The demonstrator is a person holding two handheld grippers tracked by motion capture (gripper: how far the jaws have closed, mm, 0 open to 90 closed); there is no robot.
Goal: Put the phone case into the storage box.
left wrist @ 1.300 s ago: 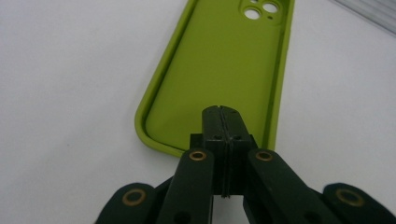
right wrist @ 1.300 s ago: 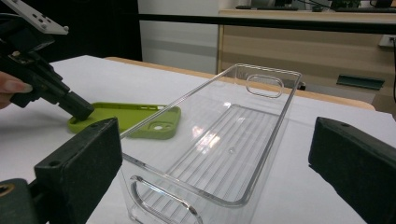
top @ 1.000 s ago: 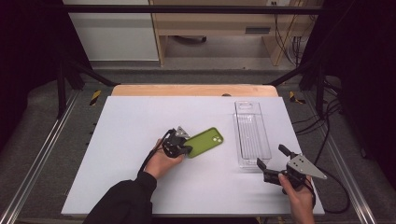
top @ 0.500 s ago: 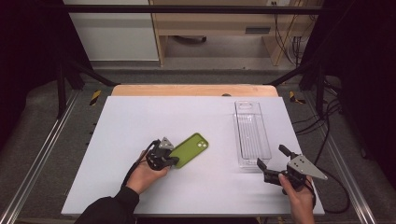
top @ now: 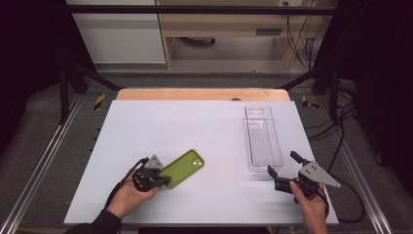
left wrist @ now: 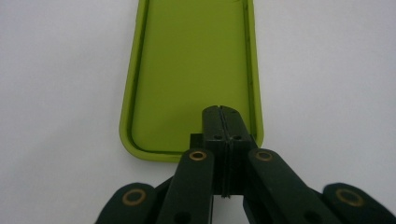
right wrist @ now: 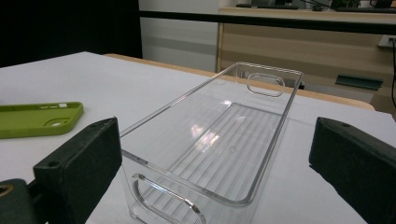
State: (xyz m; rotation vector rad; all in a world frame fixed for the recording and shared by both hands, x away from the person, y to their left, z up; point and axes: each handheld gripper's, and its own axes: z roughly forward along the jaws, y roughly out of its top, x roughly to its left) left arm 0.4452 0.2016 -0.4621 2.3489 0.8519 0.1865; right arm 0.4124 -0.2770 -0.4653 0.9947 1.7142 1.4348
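The left tongs (left wrist: 222, 112) are clenching the near rim of the green phone case (top: 182, 168), which is lying flat on the white worktop (top: 204, 126); its far end is running off frame in the left gripper view. The right tongs (top: 281, 170) are gaping wide, just short of the clear bin (right wrist: 210, 144), whose near end is being cut off.

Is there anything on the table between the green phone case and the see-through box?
Nothing visible. Only bare white table lies between the green phone case, pinched in the left gripper, and the clear box.
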